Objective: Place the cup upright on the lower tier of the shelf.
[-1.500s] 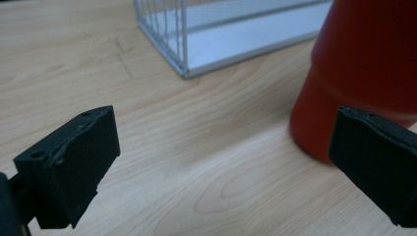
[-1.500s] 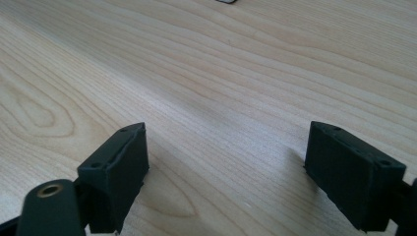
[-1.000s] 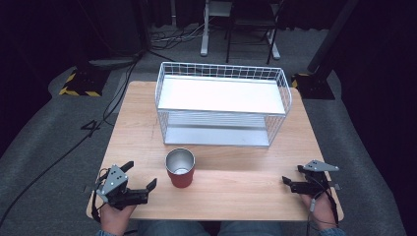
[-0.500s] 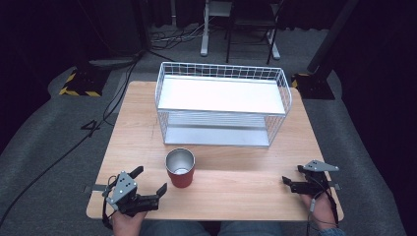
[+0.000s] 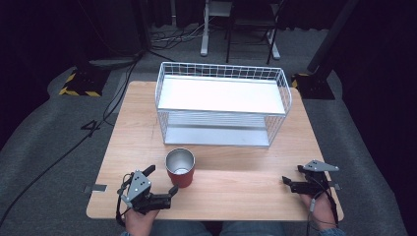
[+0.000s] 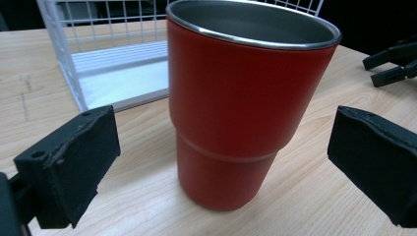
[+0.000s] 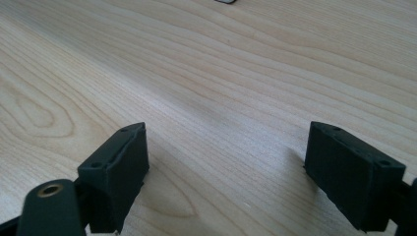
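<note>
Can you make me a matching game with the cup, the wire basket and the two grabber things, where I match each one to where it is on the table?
Things:
1. red cup
2. white wire rack
3. left gripper
4. right gripper

Places:
A. near the table's right front corner, jaws open over bare wood
B. at the back of the table
C. standing upright in front of the rack
D. beside the cup, jaws open toward it

Pairs: 1-C, 2-B, 3-D, 4-A

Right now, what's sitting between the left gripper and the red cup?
Nothing: in the left gripper view, bare table separates the open left gripper from the red cup.
</note>
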